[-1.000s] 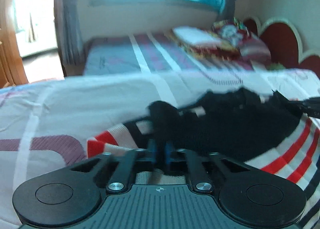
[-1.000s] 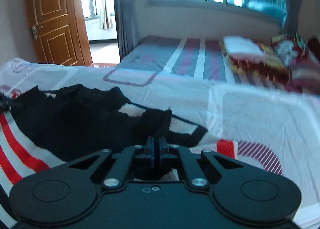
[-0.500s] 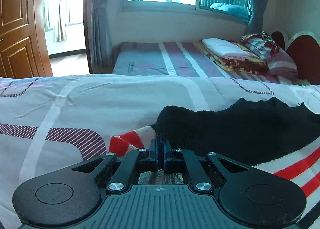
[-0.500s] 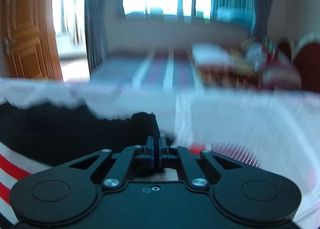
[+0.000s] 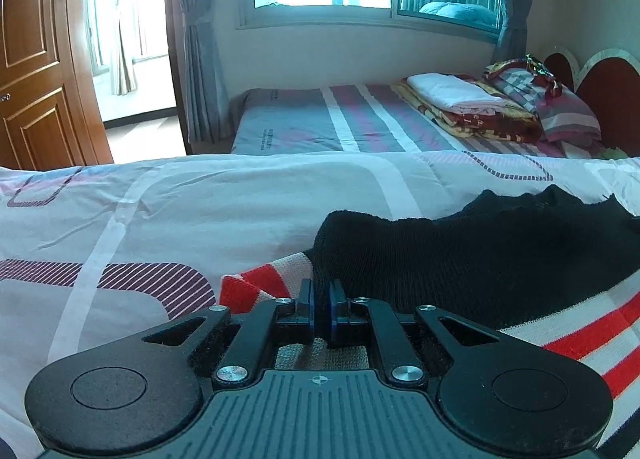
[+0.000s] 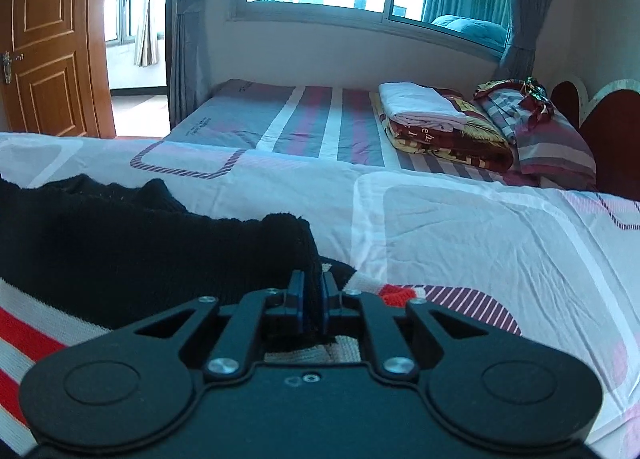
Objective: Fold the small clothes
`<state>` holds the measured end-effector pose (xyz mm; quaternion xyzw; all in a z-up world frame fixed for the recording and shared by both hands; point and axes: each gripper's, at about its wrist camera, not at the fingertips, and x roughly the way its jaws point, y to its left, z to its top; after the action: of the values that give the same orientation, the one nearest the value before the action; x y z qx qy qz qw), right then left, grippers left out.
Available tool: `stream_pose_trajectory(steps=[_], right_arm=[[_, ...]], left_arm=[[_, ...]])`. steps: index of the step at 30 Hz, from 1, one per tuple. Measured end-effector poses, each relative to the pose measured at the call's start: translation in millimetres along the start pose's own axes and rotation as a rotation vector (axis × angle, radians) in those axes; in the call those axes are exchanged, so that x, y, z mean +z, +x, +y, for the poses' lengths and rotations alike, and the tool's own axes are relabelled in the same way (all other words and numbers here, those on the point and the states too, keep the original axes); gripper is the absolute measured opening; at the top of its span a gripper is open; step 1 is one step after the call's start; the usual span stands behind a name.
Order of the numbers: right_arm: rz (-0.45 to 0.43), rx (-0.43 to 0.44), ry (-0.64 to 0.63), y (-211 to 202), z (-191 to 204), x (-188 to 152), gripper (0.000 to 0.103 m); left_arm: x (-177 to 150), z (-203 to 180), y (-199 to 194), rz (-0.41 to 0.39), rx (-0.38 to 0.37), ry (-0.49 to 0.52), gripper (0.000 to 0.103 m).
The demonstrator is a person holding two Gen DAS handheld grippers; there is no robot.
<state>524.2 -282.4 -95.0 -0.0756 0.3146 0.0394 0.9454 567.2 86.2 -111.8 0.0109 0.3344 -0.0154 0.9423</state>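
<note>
- The left claw (image 5: 319,301) is nearly closed, its blue-edged fingers pinching a thin edge of the black knit garment (image 5: 460,259) where the black panel meets the red and white stripes.
- The right claw (image 6: 313,295) is narrow too, clamped on a thicker bunch of the same garment at its opposite corner.
- Between the two the garment lies on the bed (image 5: 200,211), folded over itself — black panel on top, striped part showing beneath and toward the camera.
- Beyond it the quilt is bare; a second bed (image 6: 288,115) with folded blankets (image 6: 436,123) stands well apart under the window.
- Risks, as I judge them:
  - The left pinch looks shallow, so a pull could slip the knit out and drop that corner.
  - Knit stretches — uneven pull from the two hands would skew the fold line.
  - The right claw may hold more than one layer, dragging the under-layer along.
</note>
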Motion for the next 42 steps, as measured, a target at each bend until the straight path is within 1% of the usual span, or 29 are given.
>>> stream_pose_trajectory(steps=[1,2,3,4,5,6,7,8,9,10,12,14,17,19,21,22,23,24,25,26,28,30,32,33,35,37,38,40,42], right_arm=[[0.001,0.001,-0.001,0,0,0,0.012],[0.001,0.003,0.000,0,0,0,0.014],[0.003,0.003,0.005,0,-1,1,0.019],[0.003,0.000,0.012,0,-3,2,0.024],[0.001,-0.001,0.021,-1,-4,2,0.029],[-0.007,0.005,0.030,-5,-6,3,0.042],[-0.031,0.006,0.033,-12,-8,4,0.050],[-0.080,-0.002,0.033,-22,-7,4,0.051],[-0.119,0.001,0.023,-32,-4,4,0.048],[-0.137,0.025,0.005,-41,1,5,0.033],[-0.140,0.106,-0.036,-48,21,8,0.017],[-0.125,0.201,-0.084,-45,52,12,0.015],[-0.075,0.252,-0.145,-30,92,13,0.022],[-0.023,0.285,-0.164,-18,104,11,0.023],[-0.016,0.283,-0.204,-13,105,7,0.022],[-0.023,0.261,-0.228,-12,101,5,0.022],[-0.032,0.204,-0.243,-11,95,4,0.022],[-0.038,0.118,-0.246,-9,87,-1,0.024],[-0.035,0.025,-0.225,-4,72,-3,0.029],[-0.023,-0.034,-0.175,1,51,-4,0.028],[-0.011,0.013,-0.055,2,21,-2,0.028],[-0.004,-0.006,-0.117,2,28,0,0.028],[-0.018,-0.047,-0.179,0,42,-4,0.028],[-0.024,-0.055,-0.180,-5,45,-5,0.028],[-0.057,-0.014,-0.151,-26,47,-8,0.028],[-0.101,0.049,-0.132,-50,56,-13,0.030],[-0.106,0.094,-0.129,-57,65,-16,0.028],[-0.093,0.171,-0.121,-67,83,-17,0.027],[-0.088,0.212,-0.126,-70,100,-20,0.028]], left_arm=[[0,2,1,0.002,0.004,-0.013,0.017],[1,4,0,0.004,0.010,-0.027,0.029],[1,8,-1,0.002,0.020,-0.053,0.049],[1,14,-5,-0.007,0.014,-0.089,0.053],[1,19,-13,-0.030,-0.006,-0.129,0.054],[2,20,-20,-0.055,0.018,-0.140,0.054],[4,16,-32,-0.091,0.070,-0.124,0.054],[7,8,-43,-0.129,0.075,-0.109,0.053],[8,-1,-51,-0.151,0.036,-0.115,0.053],[11,-14,-56,-0.161,-0.015,-0.104,0.053],[12,-56,-54,-0.145,-0.097,-0.003,0.053],[7,-89,-42,-0.105,-0.151,0.070,0.054],[-3,-111,-17,-0.014,-0.193,0.112,0.054],[-10,-109,-14,-0.030,-0.184,0.145,0.055],[-14,-95,-12,-0.045,-0.105,0.153,0.071],[-15,-83,-12,-0.045,-0.070,0.129,0.072],[-15,-70,-11,-0.039,-0.076,0.091,0.072],[-14,-58,-12,-0.037,-0.070,0.070,0.072],[-14,-53,-12,-0.029,-0.036,0.071,0.072],[-14,-46,-10,-0.019,-0.038,0.055,0.072],[-13,-41,-7,0.000,-0.054,0.018,0.072],[-13,-45,-4,0.008,-0.032,0.051,0.072],[-10,-53,-16,0.007,-0.016,0.078,0.072],[-6,-58,-26,-0.016,-0.019,0.092,0.072],[-11,-68,-50,-0.056,-0.078,0.081,0.072],[-17,-85,-61,-0.057,-0.125,0.067,0.072],[-22,-95,-64,-0.051,-0.154,0.067,0.072],[-30,-111,-63,-0.036,-0.177,0.084,0.072],[-39,-119,-58,-0.009,-0.181,0.114,0.072]])
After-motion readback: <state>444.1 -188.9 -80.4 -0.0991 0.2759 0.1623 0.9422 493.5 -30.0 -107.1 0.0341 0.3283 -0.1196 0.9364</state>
